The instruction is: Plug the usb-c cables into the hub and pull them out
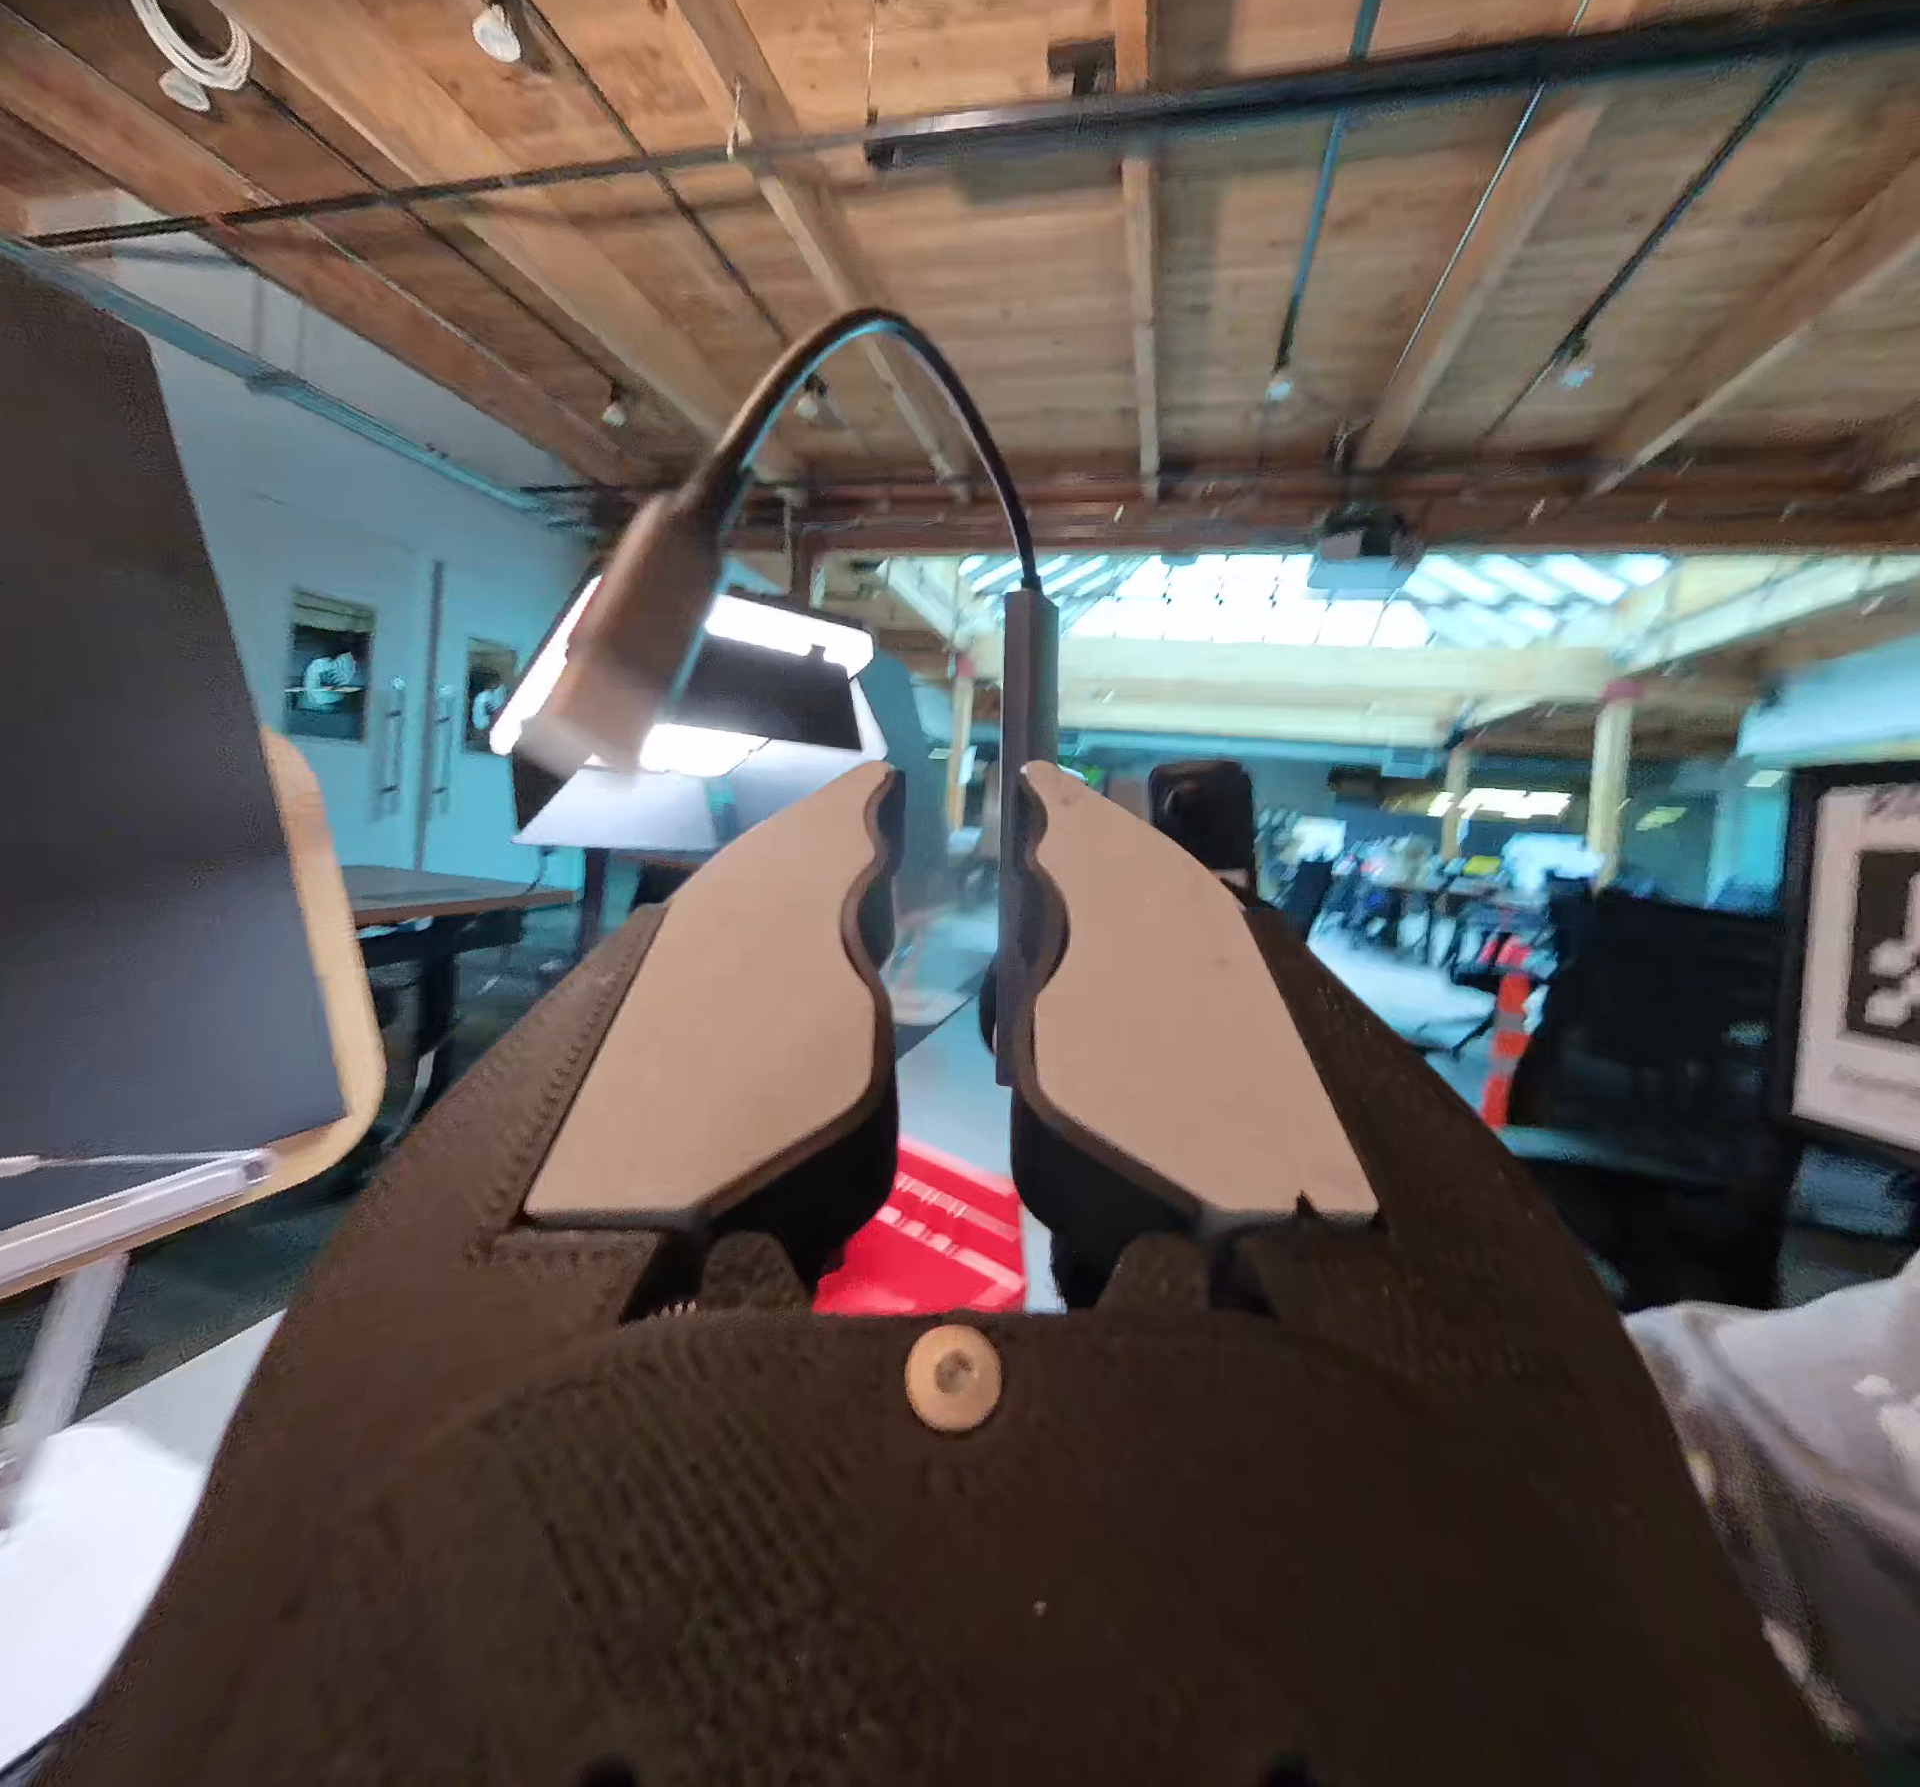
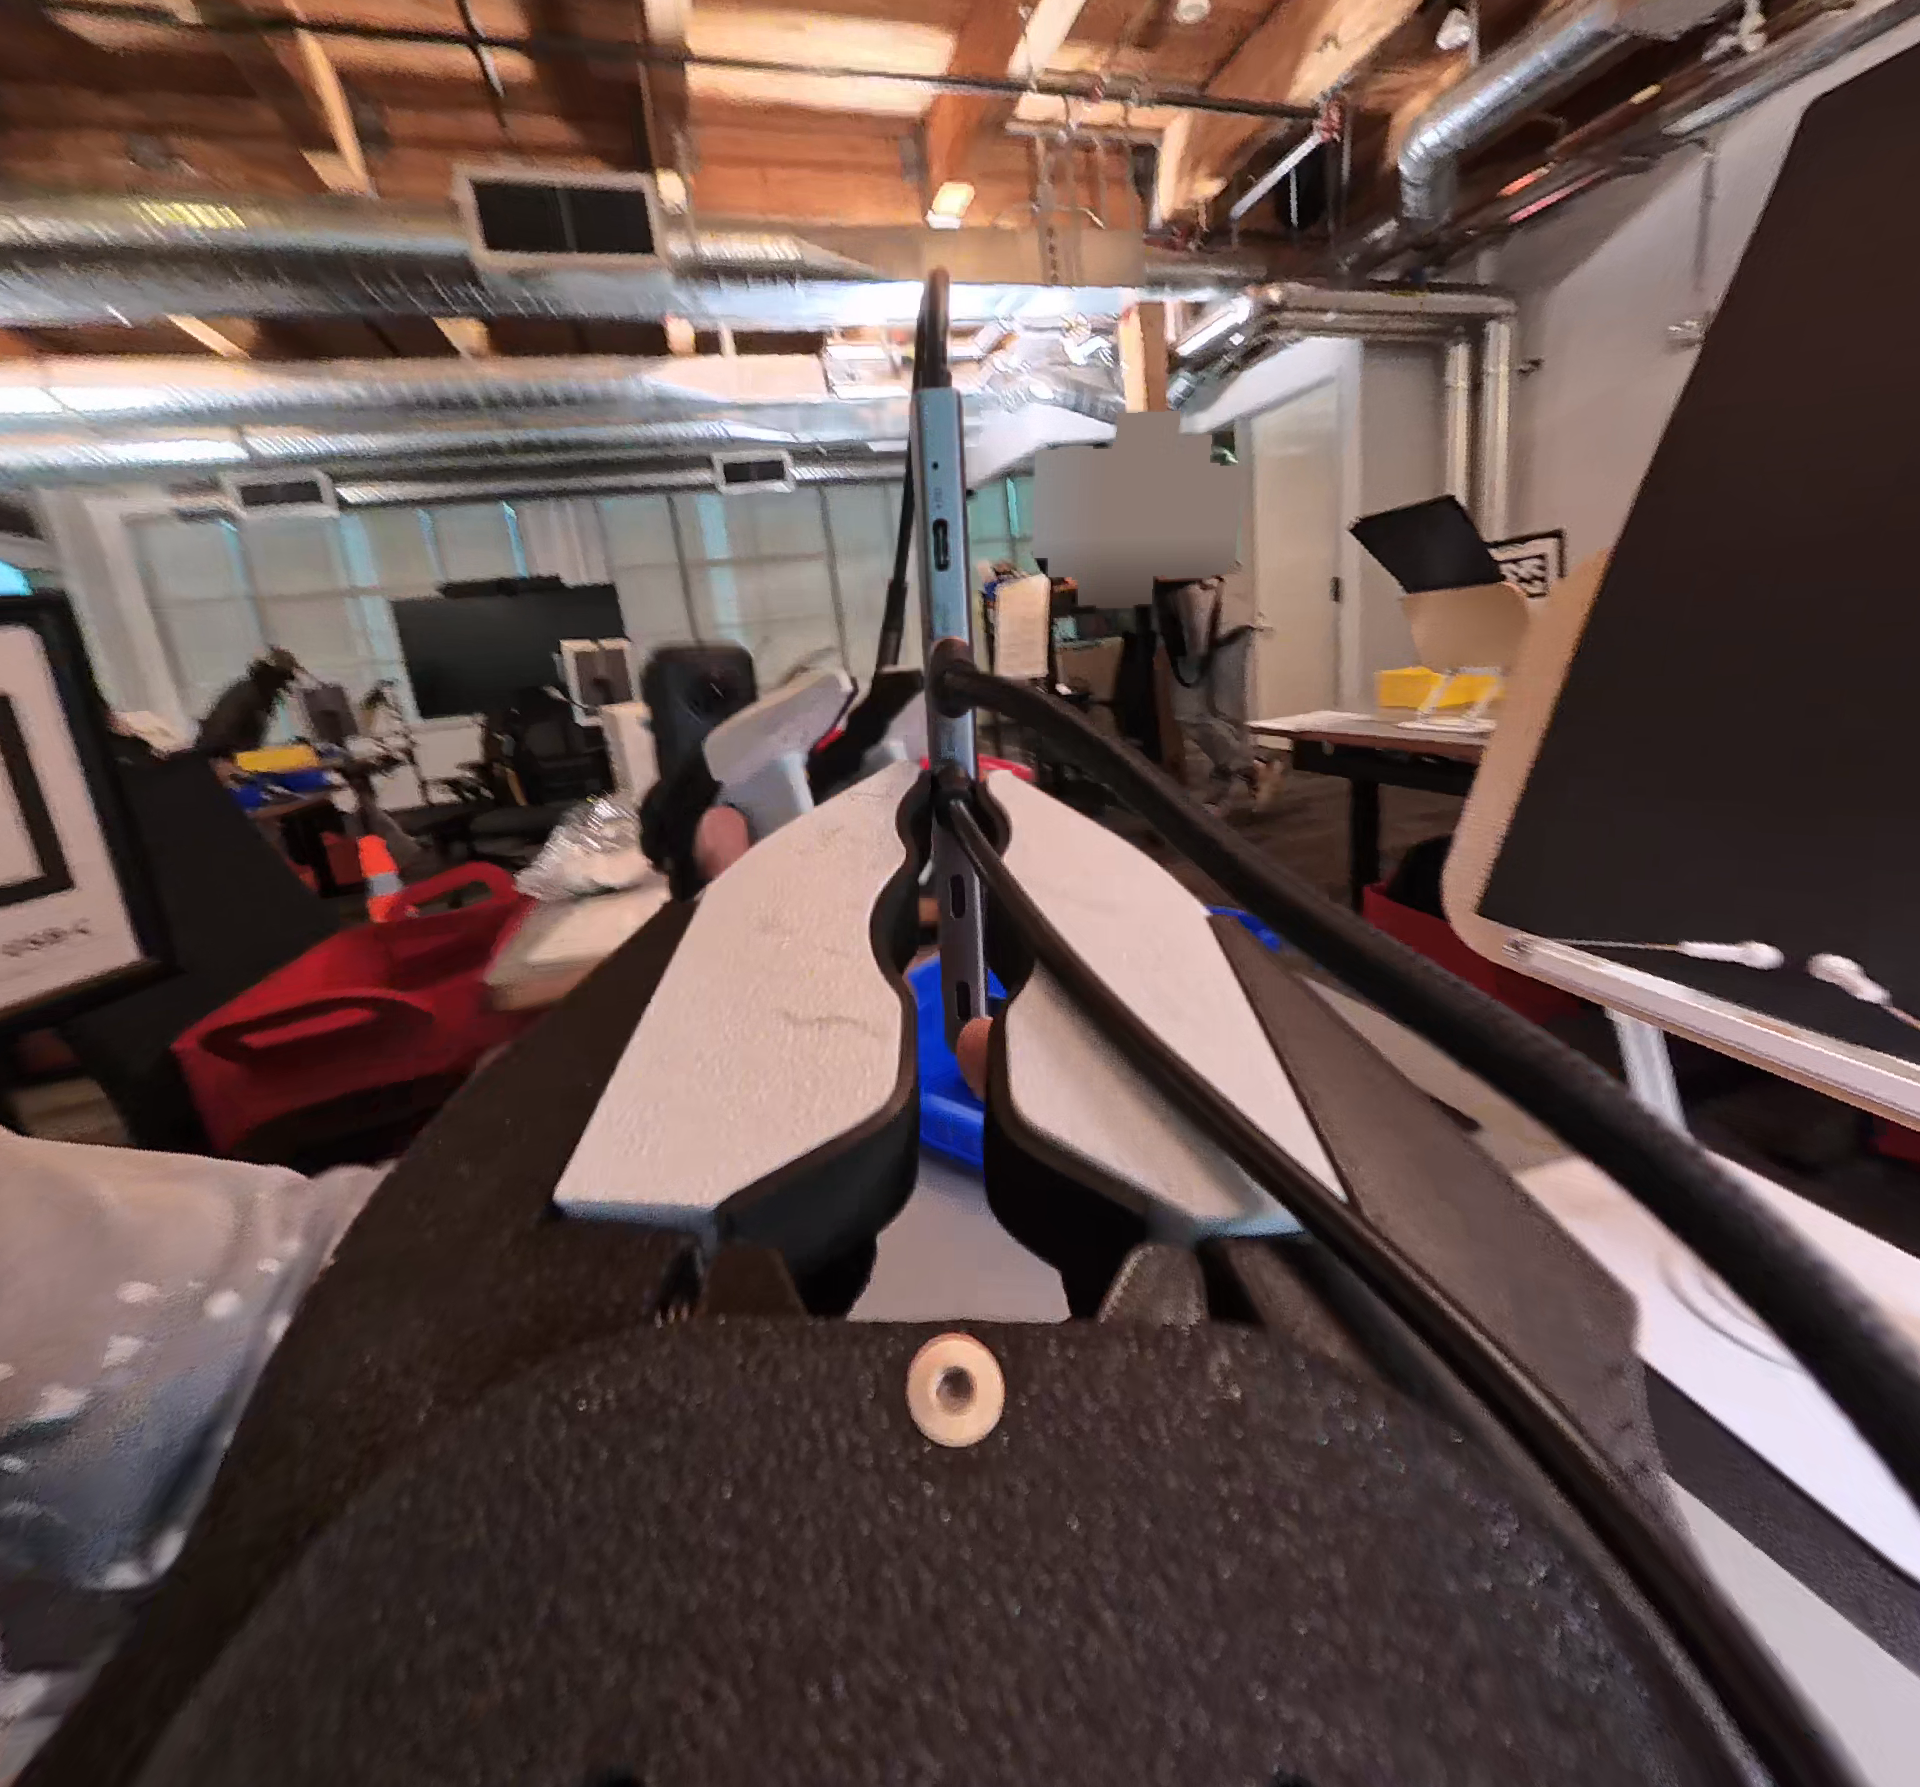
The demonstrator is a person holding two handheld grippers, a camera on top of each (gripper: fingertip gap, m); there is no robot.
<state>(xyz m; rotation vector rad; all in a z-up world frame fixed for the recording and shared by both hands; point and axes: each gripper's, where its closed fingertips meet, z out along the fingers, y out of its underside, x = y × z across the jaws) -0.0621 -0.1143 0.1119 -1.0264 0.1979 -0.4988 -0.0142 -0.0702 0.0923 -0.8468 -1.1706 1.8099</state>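
Observation:
A slim grey hub [image 1: 1023, 698] stands upright in the air, seen edge-on. My left gripper [image 1: 956, 776] has its jaws a little apart: the hub lies against its right finger, with a gap to the left finger. The hub's own short black lead loops over to a blurred grey plug [image 1: 623, 657]. In the right wrist view the hub [image 2: 940, 511] shows its ports. My right gripper [image 2: 951, 787] is shut on the plug of a thin black usb-c cable [image 2: 1143, 1041] at the hub. A thicker black cable [image 2: 1351, 927] is plugged in just above. The left gripper [image 2: 779, 735] shows behind the hub.
Black boards with pale wooden edges stand close at the left [image 1: 135, 750] and at the right [image 2: 1714, 542]. A red bin [image 2: 343, 1010], a blue bin [image 2: 940, 1114] and the white table [image 2: 1714, 1322] lie below. Clear plastic wrap [image 1: 1787, 1477] lies nearby. A person [image 2: 1195, 677] stands far back. Some 8 centimetres of space lies between my two pairs of fingers.

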